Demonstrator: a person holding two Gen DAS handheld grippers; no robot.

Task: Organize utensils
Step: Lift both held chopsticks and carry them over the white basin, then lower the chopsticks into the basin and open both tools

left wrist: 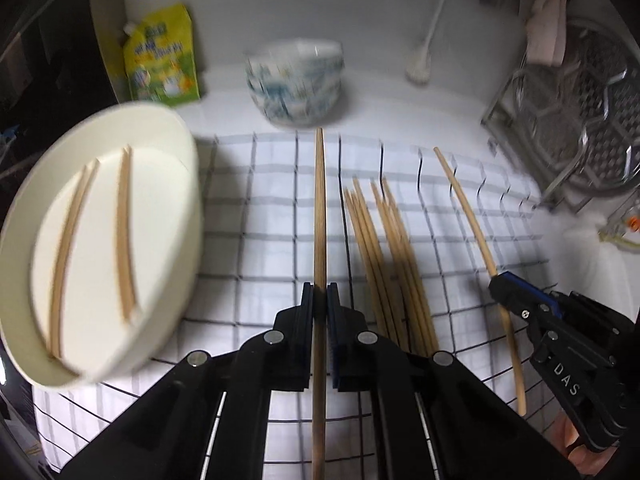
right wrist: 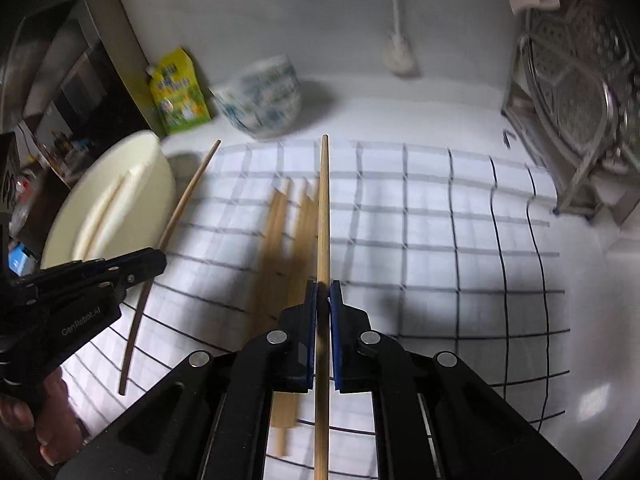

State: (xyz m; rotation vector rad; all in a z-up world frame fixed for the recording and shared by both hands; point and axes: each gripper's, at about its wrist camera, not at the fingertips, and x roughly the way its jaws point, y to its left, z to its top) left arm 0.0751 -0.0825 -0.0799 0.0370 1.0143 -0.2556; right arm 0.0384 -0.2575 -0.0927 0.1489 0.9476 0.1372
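Left wrist view: left gripper (left wrist: 320, 300) clamped on one chopstick (left wrist: 319, 208), long axis straight ahead along the fingers, tip twd the patterned bowl (left wrist: 295, 80). Cream dish (left wrist: 100, 240) to its left w/ two chopsticks inside; loose chopstick pile (left wrist: 388, 264) just right on the checked cloth (left wrist: 260, 220). Right gripper (left wrist: 496, 280) further right, seen from the side.

Right wrist view: right gripper (right wrist: 323, 300) pinching its own chopstick (right wrist: 323, 220), also pointing straight ahead. Only here: a hand (right wrist: 36, 420) under the other gripper, lower left; pile lies just left of the fingers.
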